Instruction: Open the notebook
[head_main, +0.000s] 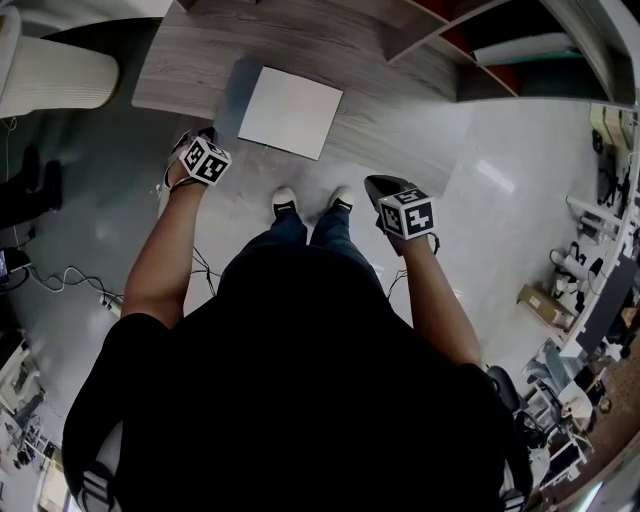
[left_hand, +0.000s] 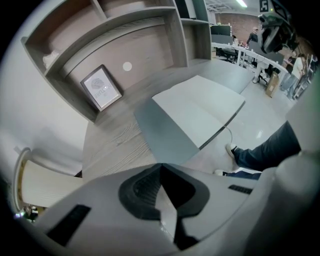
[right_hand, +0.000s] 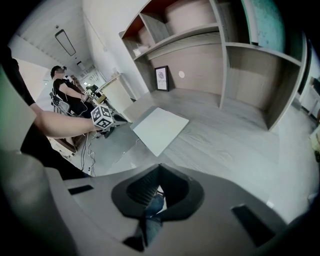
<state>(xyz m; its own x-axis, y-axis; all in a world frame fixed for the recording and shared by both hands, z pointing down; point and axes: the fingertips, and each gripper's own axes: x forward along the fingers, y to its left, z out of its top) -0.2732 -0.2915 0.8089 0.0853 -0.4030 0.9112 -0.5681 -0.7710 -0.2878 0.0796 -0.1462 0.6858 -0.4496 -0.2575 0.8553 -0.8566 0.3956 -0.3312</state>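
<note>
Listing what we hold: left gripper (head_main: 200, 146), low at the left, jaws pressed together with nothing between them. Right gripper (head_main: 378, 187), low at the right, jaws likewise closed and empty. Both are well apart from the notebook (head_main: 290, 110), and we touch nothing with either.

Notebook: white, cover flat and closed, lying at the near edge of the wood-grain desk (head_main: 400, 60), with one corner past that edge.

Farther back: shelving (right_hand: 220, 50) and a small framed picture (right_hand: 161, 78) leaning against the back panel.

Near us: our own shoes (head_main: 285, 203) on the pale floor (head_main: 480, 200).
</note>
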